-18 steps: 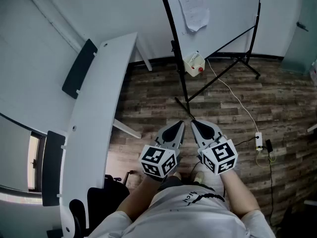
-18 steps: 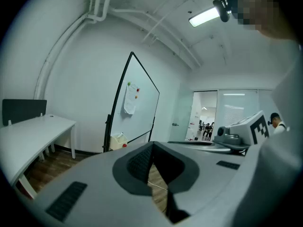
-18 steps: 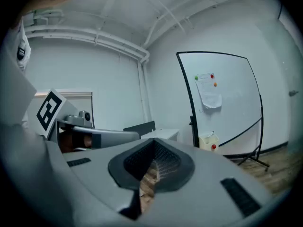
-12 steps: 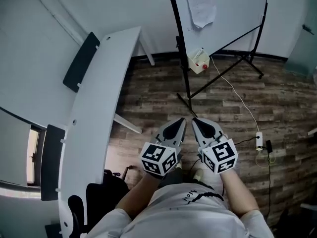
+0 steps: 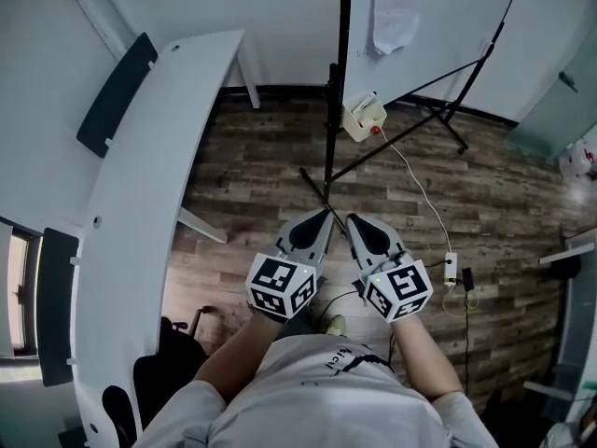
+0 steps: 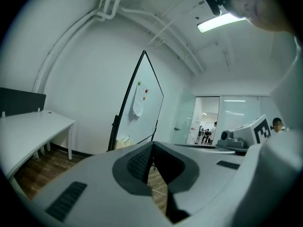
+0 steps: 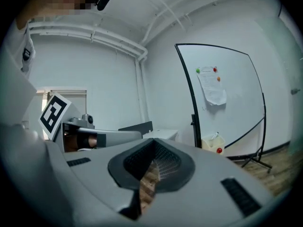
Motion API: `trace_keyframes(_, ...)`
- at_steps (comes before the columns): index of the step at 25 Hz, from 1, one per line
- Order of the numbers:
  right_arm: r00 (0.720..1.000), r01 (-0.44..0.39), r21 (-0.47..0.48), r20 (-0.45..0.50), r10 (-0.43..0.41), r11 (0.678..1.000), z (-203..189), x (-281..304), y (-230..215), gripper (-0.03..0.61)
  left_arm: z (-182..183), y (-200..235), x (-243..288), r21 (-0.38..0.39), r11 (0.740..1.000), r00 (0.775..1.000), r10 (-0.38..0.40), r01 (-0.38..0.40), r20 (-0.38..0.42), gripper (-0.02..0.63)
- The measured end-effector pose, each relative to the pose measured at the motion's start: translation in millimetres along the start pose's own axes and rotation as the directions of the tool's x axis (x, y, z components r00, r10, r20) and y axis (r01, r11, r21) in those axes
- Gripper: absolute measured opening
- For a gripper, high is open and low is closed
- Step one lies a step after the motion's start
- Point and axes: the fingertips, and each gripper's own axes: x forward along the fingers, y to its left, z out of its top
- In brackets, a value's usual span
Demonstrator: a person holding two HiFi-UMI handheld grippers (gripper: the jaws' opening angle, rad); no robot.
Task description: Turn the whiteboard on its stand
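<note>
In the head view, the whiteboard [image 5: 452, 12] stands at the top centre and right of the frame, its face carrying a sheet of paper [image 5: 392, 21] pinned near the upper edge. Its black stand [image 5: 329, 147] runs down the board's left side to the wooden floor [image 5: 261, 157], with further legs spreading to the right. A cream box [image 5: 364, 118] sits at the board's lower left corner, just beside the upright. A long white desk [image 5: 140, 203] curves down the left of the frame. A power strip [image 5: 450, 269] with its cable lies on the floor at right centre. The left gripper [image 5: 320, 220] and right gripper [image 5: 354, 222] are held side by side in the lower centre, pointing toward the stand's foot but well apart from the board.

In the left gripper view, the claw's two pads meet at their tips and nothing is between them. The whiteboard appears edge-on at centre, tilted, with the paper on it; the desk is at the left, the right gripper at the right edge. A lit doorway [image 6: 207, 126] at right centre holds what may be people, too small to tell.

In the right gripper view, the claw is likewise closed on nothing, only floor showing in the slit below the tips. The whiteboard fills the right half, the box is at its lower left, and the left gripper shows at the left.
</note>
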Motion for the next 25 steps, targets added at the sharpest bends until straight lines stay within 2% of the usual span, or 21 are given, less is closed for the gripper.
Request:
trace_keyframes(3, 0.999, 0.047, -0.021, 0.028, -0.047, 0.999, 6.7, 31.9, -6.4, 0.011, 6.9, 30.3, 12.4, 0.012, 1.000, 1.000, -0.020, 0.020, 0.009, 0.012)
trace_keyframes(8, 0.995, 0.097, -0.054, -0.006, -0.097, 0.994, -0.5, 88.4, -18.1, 0.011, 16.6, 85.1, 35.9, 0.001, 0.999, 0.998, -0.054, 0.054, 0.019, 0.012)
trace_keyframes(16, 0.986, 0.157, -0.024, -0.050, -0.158, 0.987, -29.3, 152.6, -52.5, 0.011, 14.5, 142.7, 71.5, 0.028, 0.996, 0.996, -0.081, 0.080, 0.024, 0.012)
trace_keyframes(25, 0.967, 0.206, 0.004, -0.153, -0.203, 0.978, -99.1, 217.7, -146.8, 0.012, -8.8, 193.5, 135.6, 0.027, 0.996, 0.996, -0.086, 0.086, -0.017, 0.012)
